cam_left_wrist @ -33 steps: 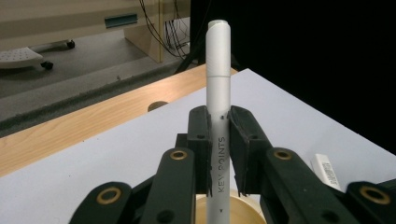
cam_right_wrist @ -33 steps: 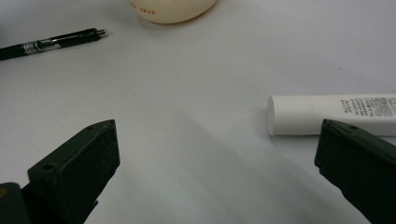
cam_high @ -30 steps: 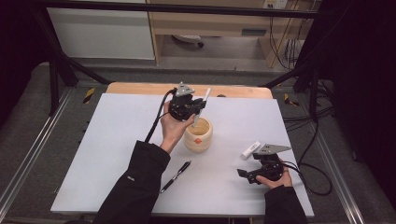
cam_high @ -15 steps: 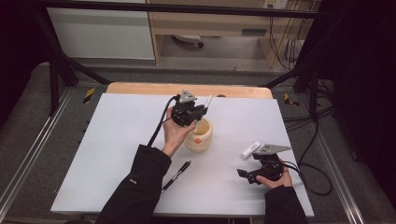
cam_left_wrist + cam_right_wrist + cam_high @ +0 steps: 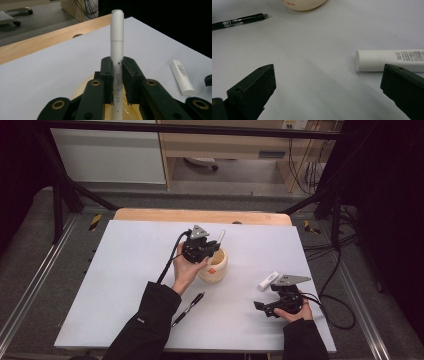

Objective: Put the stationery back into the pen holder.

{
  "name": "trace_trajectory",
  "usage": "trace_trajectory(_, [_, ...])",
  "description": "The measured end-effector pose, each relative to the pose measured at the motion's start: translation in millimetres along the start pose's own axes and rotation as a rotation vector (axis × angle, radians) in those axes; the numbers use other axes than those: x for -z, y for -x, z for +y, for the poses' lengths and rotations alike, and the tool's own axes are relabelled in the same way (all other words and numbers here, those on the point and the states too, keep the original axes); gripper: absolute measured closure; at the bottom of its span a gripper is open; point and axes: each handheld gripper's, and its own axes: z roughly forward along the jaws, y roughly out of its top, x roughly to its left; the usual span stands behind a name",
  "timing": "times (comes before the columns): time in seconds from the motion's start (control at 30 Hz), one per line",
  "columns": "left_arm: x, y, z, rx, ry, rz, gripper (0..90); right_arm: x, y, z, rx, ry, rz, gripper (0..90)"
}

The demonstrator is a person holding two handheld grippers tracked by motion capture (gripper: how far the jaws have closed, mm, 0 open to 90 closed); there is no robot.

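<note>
My left gripper is shut on a white pen printed KEY POINTS, held upright just over the mouth of a cream cup at the middle of the white table. The pen's lower end is hidden behind the jaws and the cup's rim. My right gripper rests low at the near right of the table, open, with nothing between its fingers. A white tube lies on the table just past it.
A black pen lies on the table near the left sleeve. The cream cup shows at the top of the right gripper view. A wooden strip edges the table's far side; cables hang off its right.
My left gripper has come down with the white pen toward the cup's mouth. The right gripper has stayed where it was.
</note>
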Motion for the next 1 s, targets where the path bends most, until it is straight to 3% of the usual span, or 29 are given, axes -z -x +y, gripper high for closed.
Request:
trace_trajectory(0.57, [-5.3,0.8,-20.4,-0.004,-0.026,-0.003,78.4,-0.6,0.2,0.0,0.005,-0.005,-0.001,0.6])
trace_trajectory(0.9, [-1.7,0.7,-20.3,-0.014,-0.053,0.001,77.8,-0.7,0.0,-0.1,0.005,-0.005,-0.001,0.6])
trace_trajectory(1.0, [3.0,-0.6,-17.8,-0.009,-0.051,0.01,72.2,-0.8,0.0,-0.1,0.004,-0.005,-0.001,0.6])
